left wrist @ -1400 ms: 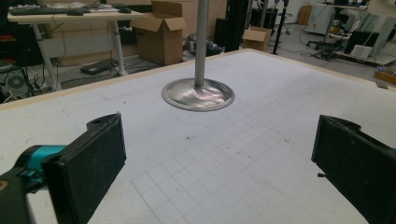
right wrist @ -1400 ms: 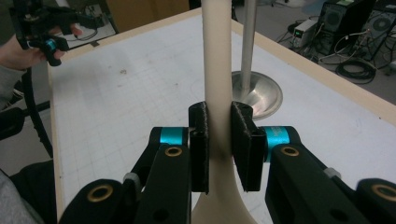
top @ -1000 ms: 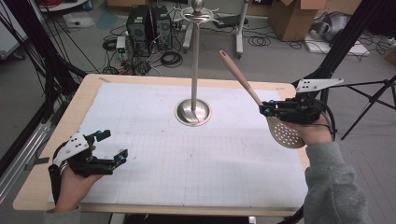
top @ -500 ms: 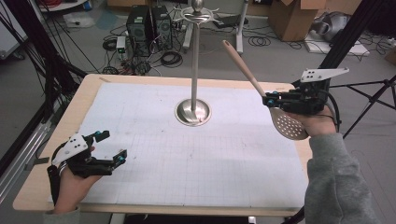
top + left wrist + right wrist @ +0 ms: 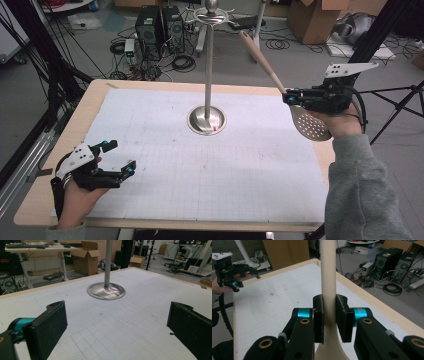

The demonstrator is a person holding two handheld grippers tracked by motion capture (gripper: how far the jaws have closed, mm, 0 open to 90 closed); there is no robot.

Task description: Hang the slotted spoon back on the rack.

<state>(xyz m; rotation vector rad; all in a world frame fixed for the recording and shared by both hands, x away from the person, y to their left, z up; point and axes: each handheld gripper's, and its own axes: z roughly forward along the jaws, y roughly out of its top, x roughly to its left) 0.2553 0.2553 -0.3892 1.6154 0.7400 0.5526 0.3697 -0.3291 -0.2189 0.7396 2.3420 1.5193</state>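
A slotted spoon with a pale wooden handle (image 5: pixel 260 55) and a perforated metal head (image 5: pixel 311 123) hangs in the air over the table's right edge. My right gripper (image 5: pixel 289 95) is shut on its handle just above the head. In the right gripper view the handle (image 5: pixel 328 270) rises between the closed jaws (image 5: pixel 329 317). A metal stand (image 5: pixel 209 65) with hooks at its top rises from a round base (image 5: pixel 206 120) at mid-table. My left gripper (image 5: pixel 120 156) rests open at the near left corner, holding nothing; its own view (image 5: pixel 117 327) faces the stand's base (image 5: pixel 106 291).
A white gridded mat (image 5: pixel 200 170) covers the wooden table (image 5: pixel 90 105). Beyond the far edge are computer towers (image 5: pixel 160 25), cables and cardboard boxes (image 5: pixel 310 15) on the floor. A tripod (image 5: pixel 400 100) stands at the right and black frame legs (image 5: pixel 45 75) at the left.
My right gripper has lifted the spoon higher and a little farther from me, so the handle's tip now reaches near the stand's top height. The left gripper has stayed put.
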